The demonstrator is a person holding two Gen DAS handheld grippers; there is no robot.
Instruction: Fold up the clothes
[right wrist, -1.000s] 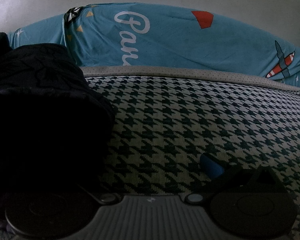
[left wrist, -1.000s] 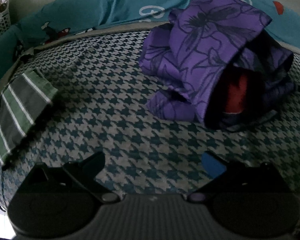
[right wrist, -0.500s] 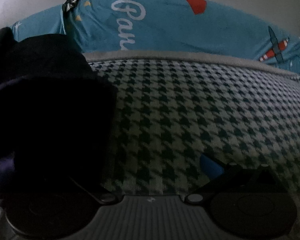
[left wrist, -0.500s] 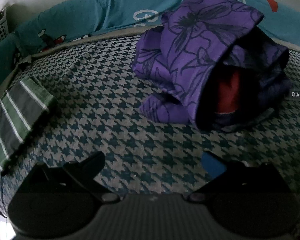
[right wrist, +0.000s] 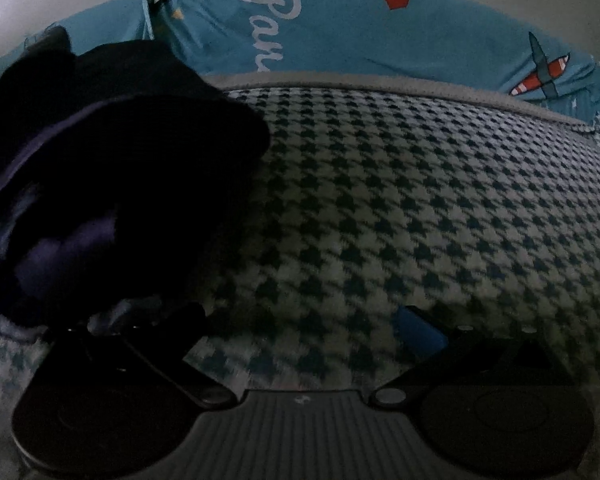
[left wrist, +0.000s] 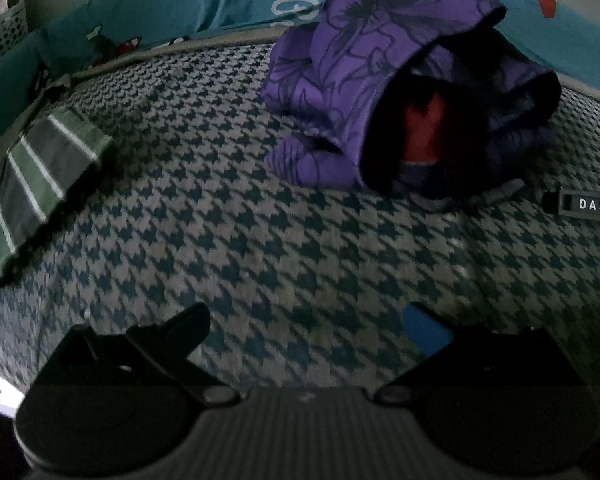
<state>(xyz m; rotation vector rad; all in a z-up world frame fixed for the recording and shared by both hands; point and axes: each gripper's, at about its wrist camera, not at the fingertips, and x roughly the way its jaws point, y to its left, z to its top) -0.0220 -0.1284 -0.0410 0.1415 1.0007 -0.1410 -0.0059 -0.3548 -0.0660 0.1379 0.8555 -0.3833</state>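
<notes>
Both the left gripper (left wrist: 306,318) and right gripper (right wrist: 300,316) hang spread apart and empty over the houndstooth bed (left wrist: 260,232), where the bundled purple floral garment (left wrist: 372,80) lies beyond them.

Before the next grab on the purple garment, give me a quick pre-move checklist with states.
1. Left gripper free: ok, jaws open, nothing between them.
2. Right gripper free: ok, jaws open; the dark fabric sits beside its left finger, not clamped.
3. Purple garment flat for folding: not ok, bunched in a heap, something red showing inside.
4. Graspable edge or corner found: cannot tell, the folds hide the hems and the right wrist view of the heap is too dark.
5. Bed cover in front of the left gripper unobstructed: ok.
6. Striped green cloth out of the way: ok, it lies apart at the far left edge.
</notes>
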